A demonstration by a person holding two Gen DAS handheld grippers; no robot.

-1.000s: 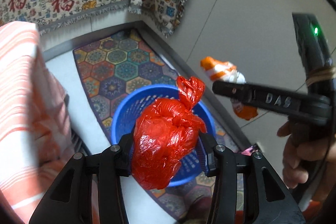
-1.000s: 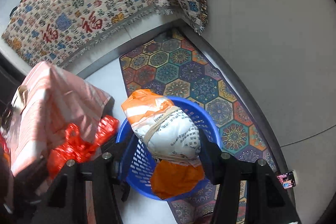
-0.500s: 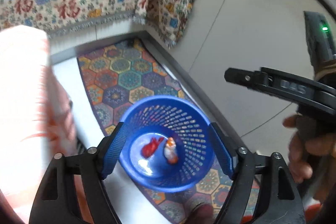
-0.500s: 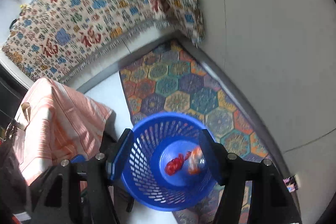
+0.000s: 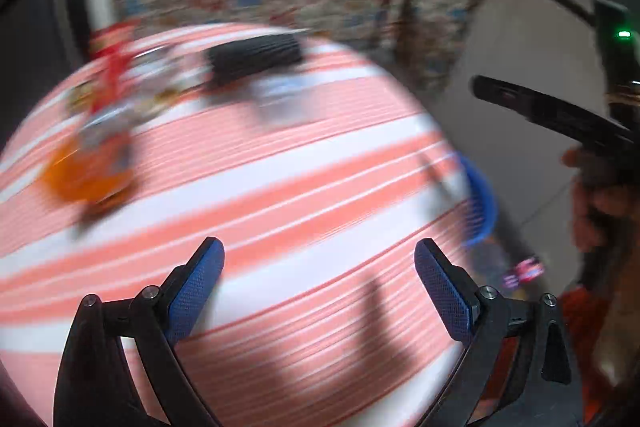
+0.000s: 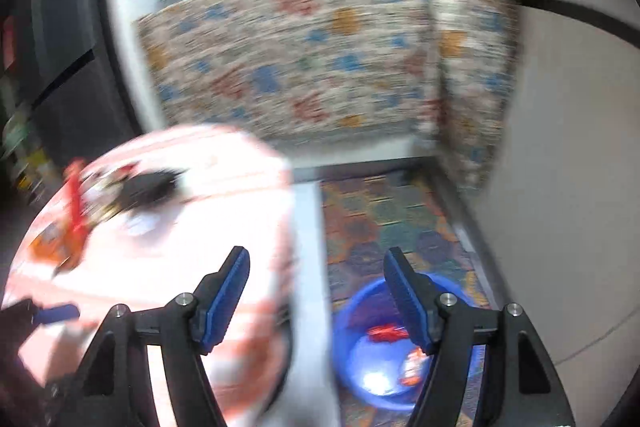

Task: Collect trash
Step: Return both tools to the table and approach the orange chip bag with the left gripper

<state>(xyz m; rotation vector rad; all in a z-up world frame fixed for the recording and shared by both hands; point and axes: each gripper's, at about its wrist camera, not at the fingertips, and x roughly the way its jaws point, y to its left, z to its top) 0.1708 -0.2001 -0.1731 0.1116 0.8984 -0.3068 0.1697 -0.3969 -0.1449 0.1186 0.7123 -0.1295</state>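
Between drops, lining up on the remaining trash on the striped table.

My left gripper (image 5: 319,269) is opening, empty, over the striped cloth (image 5: 280,187); next I reach the orange wrapper (image 5: 86,171). My right gripper (image 6: 317,277), also opening and empty, hangs above the blue basket (image 6: 356,307), where the red bag (image 6: 383,331) lies.

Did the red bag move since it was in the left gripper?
Yes. The red bag now lies at the bottom of the blue basket, beside an orange-and-white bag. The left hand-held gripper holds nothing, its jaws opening.
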